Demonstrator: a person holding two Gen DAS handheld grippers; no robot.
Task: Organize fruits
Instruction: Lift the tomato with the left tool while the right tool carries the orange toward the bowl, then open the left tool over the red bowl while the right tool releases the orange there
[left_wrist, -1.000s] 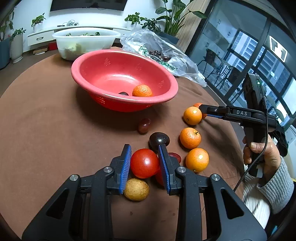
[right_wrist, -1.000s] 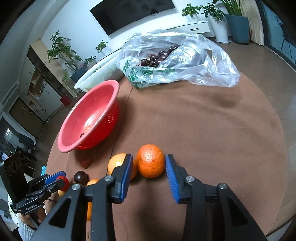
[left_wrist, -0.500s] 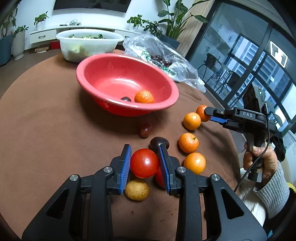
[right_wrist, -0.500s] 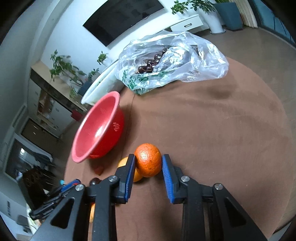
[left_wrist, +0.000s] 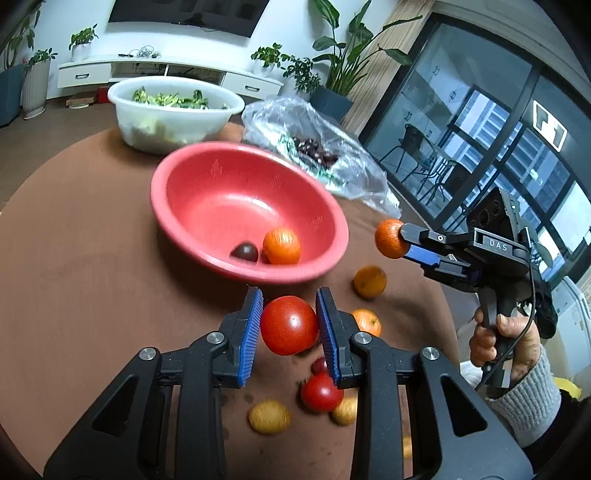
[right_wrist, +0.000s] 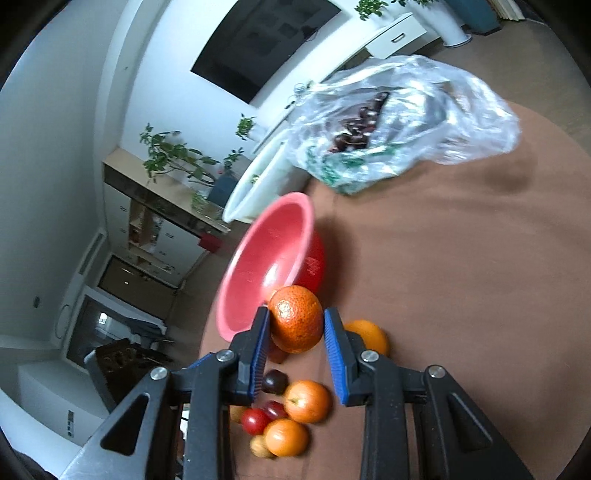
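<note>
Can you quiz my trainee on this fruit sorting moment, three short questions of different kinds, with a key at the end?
1. Multiple choice: what does the left tool grip? A) a potato B) a red tomato C) a plum
2. True or false: the right tool carries its orange lifted clear of the brown table.
3. Fill in: the red bowl already holds an orange fruit and a ______ fruit beside it.

Key: 1 B. 2 true. 3 dark.
</note>
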